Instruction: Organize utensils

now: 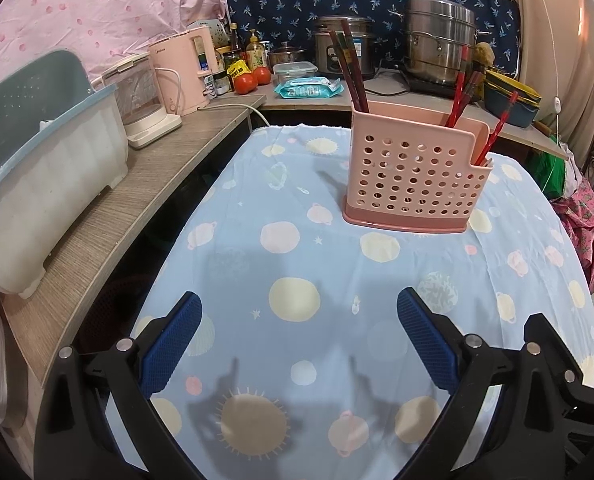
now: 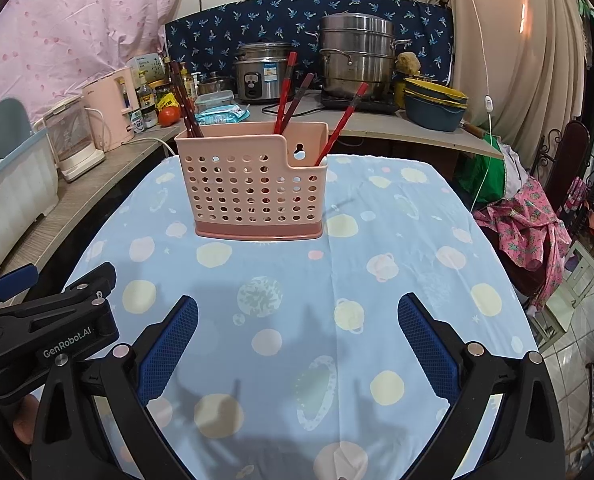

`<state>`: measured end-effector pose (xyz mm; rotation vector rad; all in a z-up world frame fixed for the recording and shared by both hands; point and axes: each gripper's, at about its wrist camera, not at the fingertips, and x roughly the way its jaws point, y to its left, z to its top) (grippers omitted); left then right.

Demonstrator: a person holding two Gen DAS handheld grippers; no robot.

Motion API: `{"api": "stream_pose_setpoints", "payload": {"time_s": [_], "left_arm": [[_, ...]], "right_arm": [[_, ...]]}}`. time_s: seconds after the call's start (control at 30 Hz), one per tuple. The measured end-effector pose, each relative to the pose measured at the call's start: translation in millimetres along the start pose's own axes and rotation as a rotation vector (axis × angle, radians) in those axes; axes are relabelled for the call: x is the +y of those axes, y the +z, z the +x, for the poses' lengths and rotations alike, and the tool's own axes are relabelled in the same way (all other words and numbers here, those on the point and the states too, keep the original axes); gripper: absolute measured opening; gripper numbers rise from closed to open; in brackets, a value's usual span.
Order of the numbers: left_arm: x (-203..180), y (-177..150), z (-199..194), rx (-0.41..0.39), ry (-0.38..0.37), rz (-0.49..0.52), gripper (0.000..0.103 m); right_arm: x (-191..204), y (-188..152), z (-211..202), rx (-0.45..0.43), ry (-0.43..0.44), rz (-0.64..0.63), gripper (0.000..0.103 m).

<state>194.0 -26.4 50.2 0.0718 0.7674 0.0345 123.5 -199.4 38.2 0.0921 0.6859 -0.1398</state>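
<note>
A pale pink perforated plastic utensil caddy [image 2: 253,192] on a darker pink base tray stood upright on the light blue planet-print tablecloth [image 2: 337,280], toward the far half of the table, its long axis running left to right across both views and its broad, hole-dotted face turned toward the grippers. Its top edge stepped down at the right end, where a lower compartment showed a keyhole slot in the wall behind. Dark brown chopsticks [image 2: 185,100] rose from the left end, leaning slightly left. Red chopsticks [image 2: 283,94] stood in the taller section near the step, tips down and handles tilted up and to the right; a single red chopstick [image 2: 343,122] leaned more steeply rightward out of the low right compartment.

The left gripper [image 1: 299,340] hovered above the near part of the cloth, its blue-padded fingers spread wide apart and holding nothing. The right gripper [image 2: 297,340] was likewise spread wide and empty, well apart from the caddy; the left tool's black body appeared at its lower left.

Behind the table, a counter carried a pink electric kettle [image 2: 113,108], a steel rice cooker [image 2: 263,76], a stacked stainless steamer pot [image 2: 355,56] and stacked blue-and-yellow bowls [image 2: 435,106]. A white dish-drainer tub with a blue rim [image 1: 45,184] sat on the side shelf.
</note>
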Motion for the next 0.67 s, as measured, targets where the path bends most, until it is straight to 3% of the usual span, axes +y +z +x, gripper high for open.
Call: {"api": "stream_pose_setpoints", "payload": {"time_s": [0.67], "left_arm": [[-1.6, 3.5, 1.9, 0.001, 0.004, 0.006, 0.094]], "right_arm": [[-0.6, 2.4, 3.6, -0.002, -0.011, -0.004, 0.097]]}}
